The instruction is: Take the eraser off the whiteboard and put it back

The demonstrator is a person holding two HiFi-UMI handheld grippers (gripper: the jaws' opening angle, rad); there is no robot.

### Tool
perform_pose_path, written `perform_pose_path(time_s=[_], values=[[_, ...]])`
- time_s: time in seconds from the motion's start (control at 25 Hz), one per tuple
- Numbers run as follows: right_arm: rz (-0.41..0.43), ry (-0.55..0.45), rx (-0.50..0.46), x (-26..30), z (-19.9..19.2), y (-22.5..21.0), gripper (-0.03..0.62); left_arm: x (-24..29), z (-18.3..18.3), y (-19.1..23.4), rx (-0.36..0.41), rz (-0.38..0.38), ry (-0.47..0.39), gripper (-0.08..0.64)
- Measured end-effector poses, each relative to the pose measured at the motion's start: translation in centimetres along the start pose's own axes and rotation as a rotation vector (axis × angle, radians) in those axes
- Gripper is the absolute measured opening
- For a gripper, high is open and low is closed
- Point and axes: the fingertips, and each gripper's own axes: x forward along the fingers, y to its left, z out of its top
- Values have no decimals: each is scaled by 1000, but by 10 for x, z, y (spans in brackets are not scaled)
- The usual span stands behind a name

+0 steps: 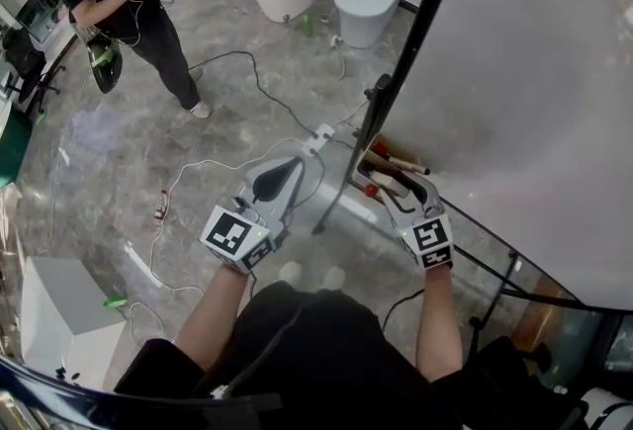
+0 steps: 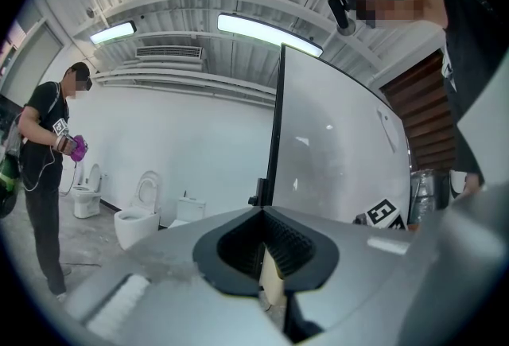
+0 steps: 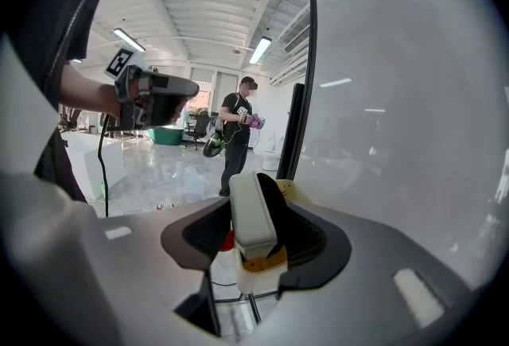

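Item: whiteboard eraser [image 3: 249,217], a small oblong block with a hard white casing and a dark felt face [image 3: 276,205] along one long side. Location: low at the edge of the whiteboard [image 1: 534,72], by the ledge [image 1: 376,166] that also carries markers [image 1: 404,162]. It stands on end between the jaws of the right gripper [image 1: 401,186]. Whether it rests on the ledge or clings to the board cannot be told. Right gripper: jaws apart around the block, one pad close against the felt side. A sliver of red shows between the other pad and the casing, so a firm clamp is not evident. Left gripper [image 2: 262,213]: jaws together at the tips, nothing in them, held level and well apart from the board. Handling, as judged: light, with a rigid casing that tolerates a firm squeeze. The smooth plastic is likely to slip, and the felt gives slightly and grips better. Not fragile. Recommended hold: across the two long flat sides at mid-length, one pad on felt and one on casing. Seat it deep in the ribbed pads so it cannot pivot.
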Motion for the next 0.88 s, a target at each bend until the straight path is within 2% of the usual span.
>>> perform_pose_path(time_s=[0.28, 0.52, 0.68, 0.8, 0.88], values=[[-46, -36, -9, -11, 21, 4, 201, -2, 5, -1, 4, -39, -18, 3], [-106, -103, 30, -32, 40, 4, 201, -7, 8, -3, 32, -75, -20, 3], [-135, -139, 43, -44, 52, 7, 201, -7, 6, -6, 24, -107, -38, 3], [-155, -171, 46, -55, 63, 12, 201, -6, 18, -13, -1, -120, -49, 3], [-168, -194, 42, -62, 71, 15, 201, -6, 18, -15, 14, -139, -47, 3]])
